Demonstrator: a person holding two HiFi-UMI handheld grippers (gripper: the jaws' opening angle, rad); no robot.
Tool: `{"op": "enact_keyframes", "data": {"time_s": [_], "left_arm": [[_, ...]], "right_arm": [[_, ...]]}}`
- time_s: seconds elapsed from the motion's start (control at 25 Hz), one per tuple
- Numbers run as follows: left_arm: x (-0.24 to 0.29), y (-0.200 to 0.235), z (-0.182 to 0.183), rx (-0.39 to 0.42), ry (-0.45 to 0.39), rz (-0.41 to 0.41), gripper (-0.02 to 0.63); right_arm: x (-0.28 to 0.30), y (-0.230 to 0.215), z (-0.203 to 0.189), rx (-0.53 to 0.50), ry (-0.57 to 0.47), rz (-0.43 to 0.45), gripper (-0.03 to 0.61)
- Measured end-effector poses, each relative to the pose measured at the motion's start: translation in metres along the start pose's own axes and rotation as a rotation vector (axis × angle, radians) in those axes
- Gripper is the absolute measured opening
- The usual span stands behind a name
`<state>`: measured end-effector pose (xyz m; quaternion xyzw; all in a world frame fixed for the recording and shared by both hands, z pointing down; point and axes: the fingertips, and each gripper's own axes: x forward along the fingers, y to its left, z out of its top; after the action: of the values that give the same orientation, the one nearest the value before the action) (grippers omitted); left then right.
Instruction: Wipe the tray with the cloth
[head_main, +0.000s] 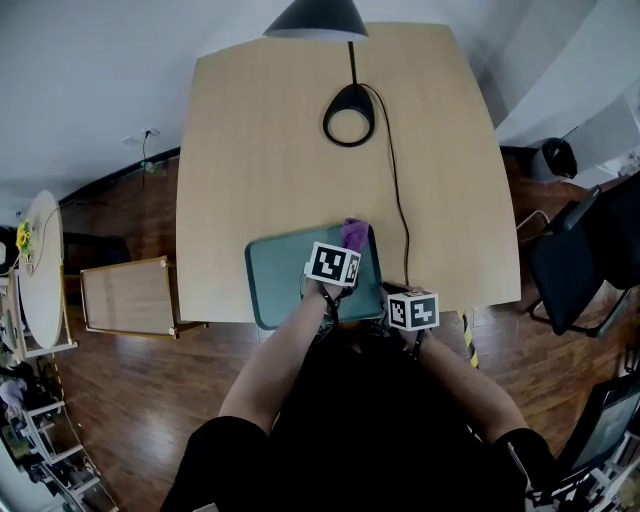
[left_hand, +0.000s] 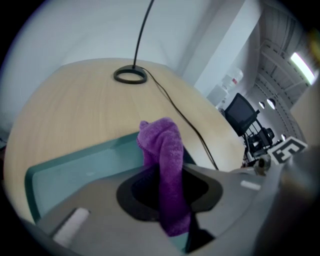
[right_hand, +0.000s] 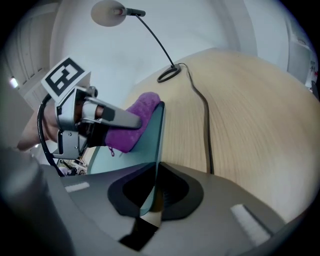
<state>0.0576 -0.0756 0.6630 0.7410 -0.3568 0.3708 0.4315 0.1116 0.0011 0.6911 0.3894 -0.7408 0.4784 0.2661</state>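
Left gripper (left_hand: 166, 196): I've got its jaws pinched tight on the cloth (left_hand: 164, 147), and a purple fold stands up out of them.
Right gripper (right_hand: 152, 196): its jaws are clamped on the tray's right rim, which runs straight between them.
Tray (left_hand: 75, 170): teal and shallow, it lies flat on the table (head_main: 280, 130) at the near edge.
Cloth position: it's over the tray's far right corner, near the cable (head_main: 398, 190). I can't tell whether it presses on the floor.
Cloth handling: it looks soft, light and floppy. A bunched mid-fold grip suits it, since loose ends would drag.
Tray handling: I'd judge it thin, stiff, smooth and light, so likely to skid under wiping. The rim is the place to pin it.
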Motion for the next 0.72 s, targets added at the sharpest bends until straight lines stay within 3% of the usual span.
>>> {"op": "enact_keyframes", "data": {"time_s": [0.16, 0.44, 0.56, 0.72], "left_arm": [[-0.046, 0.058, -0.036, -0.099, -0.055, 0.034, 0.12], [-0.128, 0.178, -0.1, -0.219, -0.1, 0.217, 0.12], [-0.148, 0.202, -0.122, -0.244, -0.093, 0.258, 0.12], [-0.131, 0.19, -0.121, -0.227, -0.057, 0.226, 0.12]], "right_arm": [[0.002, -0.003, 0.001, -0.039, -0.008, -0.032, 0.026], [0.004, -0.004, 0.001, -0.008, -0.01, -0.088, 0.021], [0.004, 0.003, 0.0, 0.009, -0.027, -0.093, 0.021], [0.003, -0.002, 0.002, 0.027, -0.038, -0.11, 0.018]]}}
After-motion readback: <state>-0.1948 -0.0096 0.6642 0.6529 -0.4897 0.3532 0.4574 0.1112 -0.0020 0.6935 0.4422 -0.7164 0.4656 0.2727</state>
